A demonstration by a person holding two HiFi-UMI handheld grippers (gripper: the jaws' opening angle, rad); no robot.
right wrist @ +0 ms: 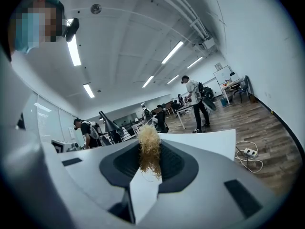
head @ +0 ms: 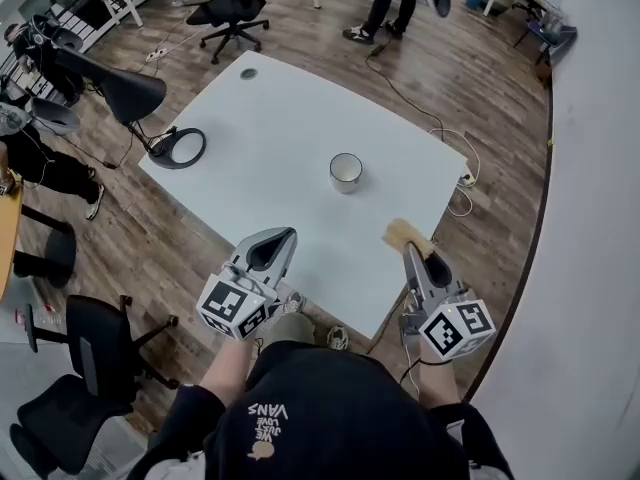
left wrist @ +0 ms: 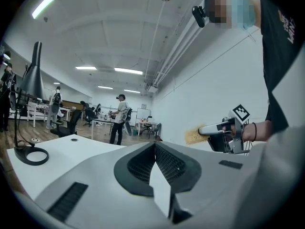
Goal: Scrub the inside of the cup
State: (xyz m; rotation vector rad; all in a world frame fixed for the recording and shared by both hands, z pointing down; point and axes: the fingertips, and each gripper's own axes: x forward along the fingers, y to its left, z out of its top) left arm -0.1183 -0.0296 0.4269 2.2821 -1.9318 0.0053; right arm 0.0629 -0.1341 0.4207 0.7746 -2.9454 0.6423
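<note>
On the white tabletop (head: 280,128) the cup (head: 346,172) stands upright, well ahead of you, with your right claw (head: 411,250) clamped on the fibrous scrubber (head: 403,233) meant for its inside and your left claw (head: 278,240) closed empty, apparently free to steady it.

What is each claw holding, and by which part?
Right claw: a tan scrubber, pinched by its near end, the rest sticking out past the tips. Left claw: shut, empty.

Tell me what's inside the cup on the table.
The cup shows only a pale inner wall, nothing in it; its near wall covers part of the bottom, so residue there cannot be ruled out.
</note>
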